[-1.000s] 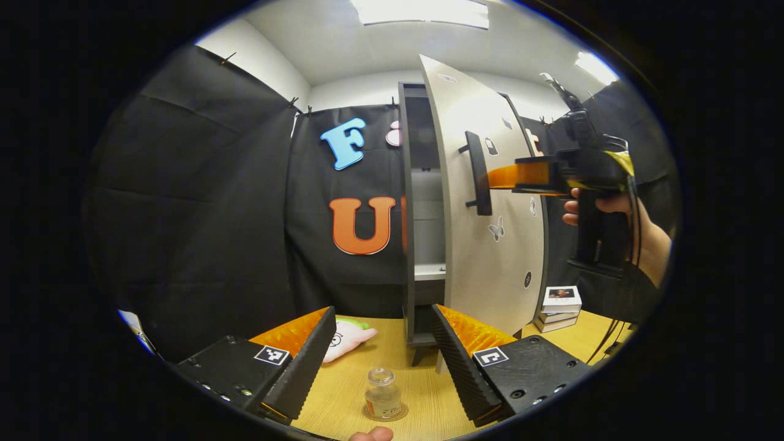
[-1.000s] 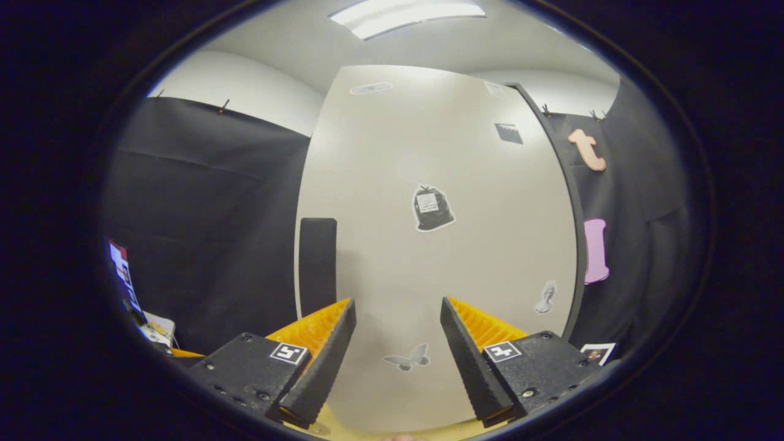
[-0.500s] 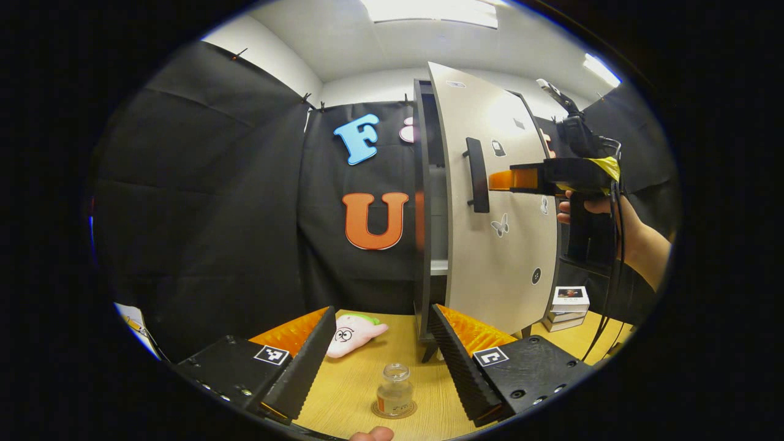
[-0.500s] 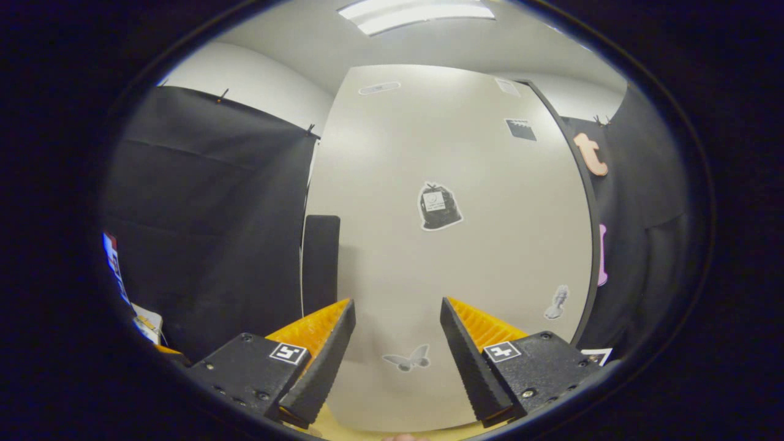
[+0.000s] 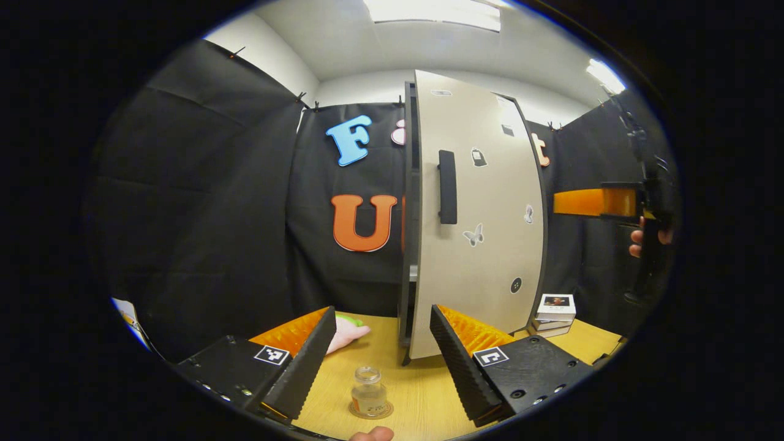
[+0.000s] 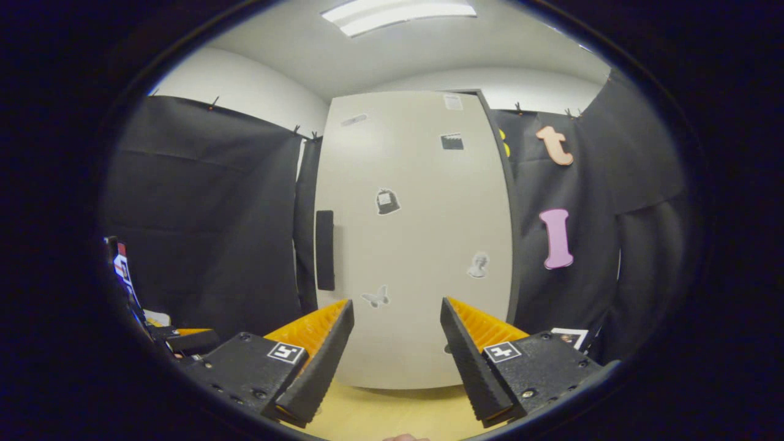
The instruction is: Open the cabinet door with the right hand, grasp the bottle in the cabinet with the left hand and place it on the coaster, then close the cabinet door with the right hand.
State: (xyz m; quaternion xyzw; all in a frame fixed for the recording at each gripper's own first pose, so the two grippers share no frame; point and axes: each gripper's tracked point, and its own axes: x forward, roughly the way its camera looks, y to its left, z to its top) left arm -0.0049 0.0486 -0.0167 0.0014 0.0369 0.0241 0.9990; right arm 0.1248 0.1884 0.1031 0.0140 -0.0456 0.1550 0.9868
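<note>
Both grippers (image 5: 383, 355) (image 6: 397, 352) gape empty; bottle (image 5: 368, 392) sits on coaster (image 5: 387, 410), cabinet door (image 6: 416, 245) nearly shut.

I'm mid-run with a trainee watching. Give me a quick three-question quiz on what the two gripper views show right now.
1. True or false: the bottle stands on the coaster.
2. The cabinet door is: A) wide open, B) shut or very nearly shut, C) off its hinges.
3. What does the left gripper hold?

Key:
1. True; it stands upright on the wooden table.
2. B; the right gripper is open and clear of the handle.
3. Nothing; its fingers are spread, with the bottle between them untouched.
</note>
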